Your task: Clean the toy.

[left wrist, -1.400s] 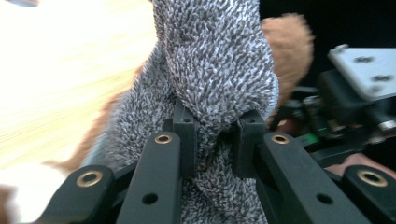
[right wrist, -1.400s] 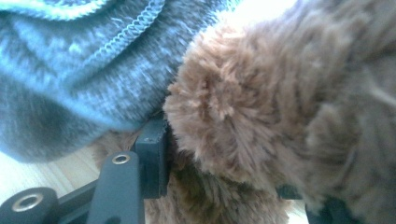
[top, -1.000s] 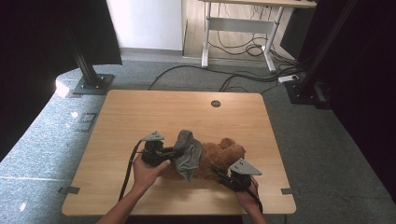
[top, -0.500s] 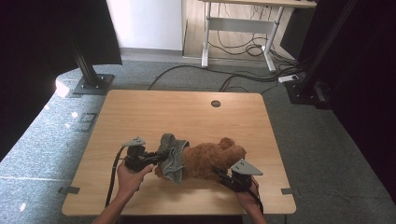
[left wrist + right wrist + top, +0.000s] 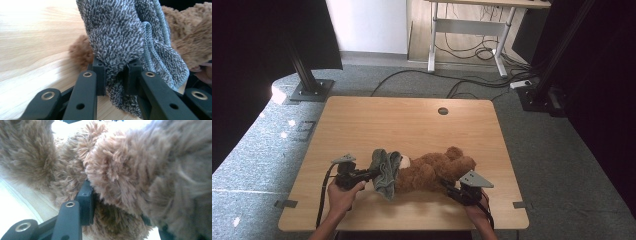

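A brown teddy bear (image 5: 429, 170) lies on its side near the front of the wooden table (image 5: 412, 125), head to the left. A grey towel (image 5: 383, 172) is draped over its head. My left gripper (image 5: 367, 175) is shut on a fold of the grey towel (image 5: 120, 50), which bulges between its jaws; brown fur of the bear (image 5: 82, 51) shows behind. My right gripper (image 5: 451, 189) is shut on the bear's fur (image 5: 117, 167) at its rear end; one of its jaws is buried in the plush.
The table has a round cable hole (image 5: 443, 111) near its far edge. Black stand bases (image 5: 310, 90) and cables (image 5: 472, 85) lie on the grey carpet beyond. A desk frame (image 5: 467, 30) stands at the back.
The left gripper pulled the towel leftward, dragging it along the bear toward the head. The bear stretched out and shifted left. The right gripper stayed on the bear's rear.
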`<action>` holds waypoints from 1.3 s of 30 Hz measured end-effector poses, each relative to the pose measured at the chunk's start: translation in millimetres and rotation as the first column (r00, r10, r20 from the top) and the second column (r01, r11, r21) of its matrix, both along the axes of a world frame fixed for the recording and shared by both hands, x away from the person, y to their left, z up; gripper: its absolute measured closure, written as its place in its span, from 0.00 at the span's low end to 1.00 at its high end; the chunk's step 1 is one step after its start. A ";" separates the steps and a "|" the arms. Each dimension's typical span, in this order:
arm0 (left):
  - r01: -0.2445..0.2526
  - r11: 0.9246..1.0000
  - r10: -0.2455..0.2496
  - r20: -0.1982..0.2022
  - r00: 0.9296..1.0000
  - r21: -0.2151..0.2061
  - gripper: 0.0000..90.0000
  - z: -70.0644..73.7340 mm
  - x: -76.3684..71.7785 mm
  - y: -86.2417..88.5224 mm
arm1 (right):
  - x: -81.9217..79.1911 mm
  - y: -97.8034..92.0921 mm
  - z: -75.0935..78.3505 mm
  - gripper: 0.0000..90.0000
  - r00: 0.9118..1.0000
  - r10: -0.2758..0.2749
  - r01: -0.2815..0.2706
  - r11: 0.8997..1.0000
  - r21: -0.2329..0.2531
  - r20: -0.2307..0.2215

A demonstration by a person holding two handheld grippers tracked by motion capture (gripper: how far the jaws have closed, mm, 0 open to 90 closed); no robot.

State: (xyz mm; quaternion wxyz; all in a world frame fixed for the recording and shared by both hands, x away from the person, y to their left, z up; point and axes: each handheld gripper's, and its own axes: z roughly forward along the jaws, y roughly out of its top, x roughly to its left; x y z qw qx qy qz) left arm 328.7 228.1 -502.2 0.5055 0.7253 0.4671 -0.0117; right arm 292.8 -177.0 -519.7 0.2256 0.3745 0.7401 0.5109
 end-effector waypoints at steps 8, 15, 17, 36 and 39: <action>0.104 0.990 -0.092 0.116 0.989 -0.099 0.84 42.6 -10.1 -33.4 | 0.5 1.4 -0.3 0.61 1.000 -0.008 0.008 1.000 0.011 0.000; 0.258 0.965 -0.249 0.163 0.955 -0.036 0.83 70.5 -0.4 -119.2 | -0.8 9.9 -0.1 0.61 1.000 0.004 -0.004 1.000 0.001 0.008; 0.279 0.960 -0.275 0.140 0.951 -0.010 0.83 67.1 5.7 -140.7 | -0.7 10.3 -0.2 0.61 1.000 0.002 -0.002 1.000 -0.001 0.008; 0.182 0.982 -0.185 0.068 0.980 0.050 0.84 27.5 19.2 -105.6 | 2.7 7.3 -4.2 0.63 1.000 -0.006 0.006 1.000 -0.010 -0.020; 0.162 0.986 -0.165 0.087 0.982 0.040 0.84 25.3 10.6 -87.5 | 2.3 11.2 -4.9 0.66 1.000 0.008 -0.008 1.000 -0.023 -0.018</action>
